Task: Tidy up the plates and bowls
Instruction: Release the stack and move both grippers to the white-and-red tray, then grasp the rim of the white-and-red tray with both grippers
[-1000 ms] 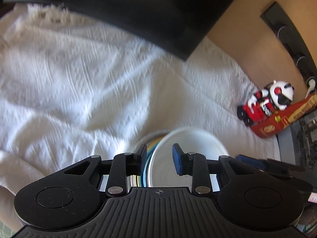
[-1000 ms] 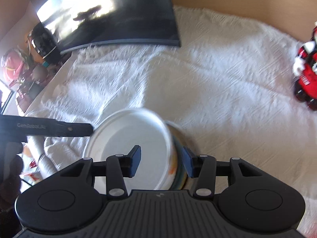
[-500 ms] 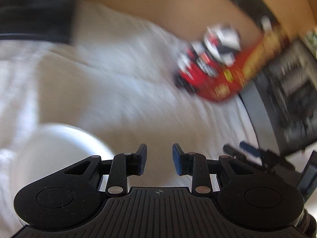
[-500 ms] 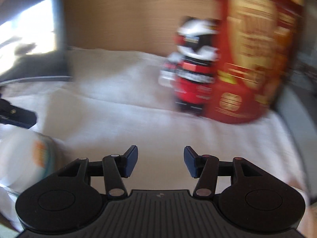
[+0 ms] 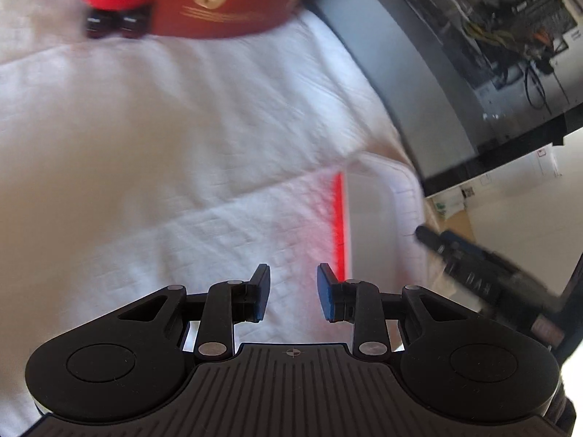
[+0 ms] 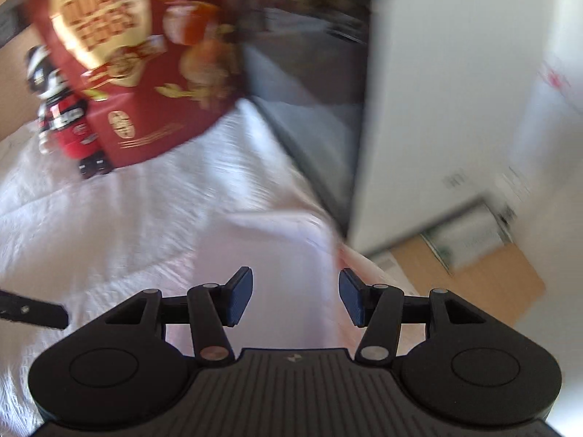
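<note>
Both grippers have swung off the bowl stack toward a white plate at the cloth's right edge.

Left wrist view: left gripper [image 5: 293, 293] open and empty; the red-rimmed plate [image 5: 371, 218] lies right of centre, the bowls gone from frame. Right wrist view: right gripper [image 6: 295, 298], jaws just opening, empty, above the plate [image 6: 269, 255] at lower centre; next pickup likely.

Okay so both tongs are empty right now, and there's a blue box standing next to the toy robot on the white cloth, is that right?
Nearly. The box beside the toy robot is red with gold print, not blue; the right wrist view shows it. The rest holds: left tongs and right tongs are both empty over the white cloth.
</note>
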`<state>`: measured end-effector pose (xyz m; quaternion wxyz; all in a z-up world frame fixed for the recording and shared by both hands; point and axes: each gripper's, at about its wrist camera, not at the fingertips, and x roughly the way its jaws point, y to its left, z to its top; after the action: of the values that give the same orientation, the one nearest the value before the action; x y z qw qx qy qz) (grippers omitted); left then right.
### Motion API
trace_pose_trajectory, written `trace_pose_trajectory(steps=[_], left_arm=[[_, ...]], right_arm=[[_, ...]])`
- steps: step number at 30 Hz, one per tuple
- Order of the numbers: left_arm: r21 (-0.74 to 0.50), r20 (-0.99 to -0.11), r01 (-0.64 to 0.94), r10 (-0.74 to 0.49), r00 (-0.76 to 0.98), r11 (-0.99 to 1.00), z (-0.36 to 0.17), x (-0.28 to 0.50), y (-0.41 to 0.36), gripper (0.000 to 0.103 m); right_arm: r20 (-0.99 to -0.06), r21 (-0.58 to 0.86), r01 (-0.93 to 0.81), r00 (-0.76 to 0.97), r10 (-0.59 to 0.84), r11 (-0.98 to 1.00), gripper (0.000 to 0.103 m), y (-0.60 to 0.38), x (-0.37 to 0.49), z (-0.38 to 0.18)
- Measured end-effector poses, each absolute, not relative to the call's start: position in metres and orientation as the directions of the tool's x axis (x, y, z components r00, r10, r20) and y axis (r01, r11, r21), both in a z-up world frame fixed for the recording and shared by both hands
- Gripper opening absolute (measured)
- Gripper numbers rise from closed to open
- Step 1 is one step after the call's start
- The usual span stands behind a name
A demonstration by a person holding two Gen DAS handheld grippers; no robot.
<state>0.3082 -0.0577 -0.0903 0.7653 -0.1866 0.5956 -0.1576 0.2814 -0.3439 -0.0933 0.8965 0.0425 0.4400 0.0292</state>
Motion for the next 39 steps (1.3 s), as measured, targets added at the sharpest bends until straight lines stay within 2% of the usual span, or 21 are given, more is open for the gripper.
trace_pose_trajectory(steps=[10,12,13,19,24,29,34,39], left_arm=[[-0.5,-0.843,0.04,-0.497,0.207,0.865,-0.13,0.344,-0.118,0.032],[-0.508,-0.843,0.031,-0.504,0.189,0.861,-0.134,0.345,-0.118,0.034],[-0.493,-0.849,0.029,-0.489,0.2,0.869,-0.132,0.343,-0.114,0.033],[-0.43,-0.873,-0.075,-0.393,0.29,0.9,-0.113,0.311,-0.047,0.033],[-0.359,-0.899,-0.257,-0.258,0.354,0.897,-0.101,0.259,0.027,0.032],[-0.274,-0.918,-0.377,-0.124,0.375,0.885,-0.093,0.204,0.067,0.032],[-0.307,-0.919,-0.464,-0.131,0.373,0.831,-0.108,0.184,0.084,0.029],[-0.311,-0.919,-0.409,-0.16,0.361,0.858,-0.114,0.188,0.081,0.029]], right_arm=[[-0.817,0.197,0.012,0.554,0.158,0.98,0.05,-0.352,0.286,-0.122],[-0.833,0.206,-0.021,0.52,0.187,0.978,0.036,-0.344,0.291,-0.125],[-0.838,0.218,-0.044,0.503,0.21,0.975,0.034,-0.339,0.292,-0.125],[-0.833,0.228,-0.242,0.453,0.317,0.943,0.034,-0.28,0.296,-0.118],[-0.82,0.255,-0.464,0.361,0.444,0.848,0.034,-0.196,0.295,-0.111],[-0.823,0.29,-0.629,0.22,0.523,0.721,0.036,-0.132,0.275,-0.114],[-0.843,0.281,-0.686,0.158,0.515,0.671,0.036,-0.109,0.257,-0.125],[-0.847,0.287,-0.636,0.181,0.5,0.716,0.036,-0.114,0.255,-0.126]])
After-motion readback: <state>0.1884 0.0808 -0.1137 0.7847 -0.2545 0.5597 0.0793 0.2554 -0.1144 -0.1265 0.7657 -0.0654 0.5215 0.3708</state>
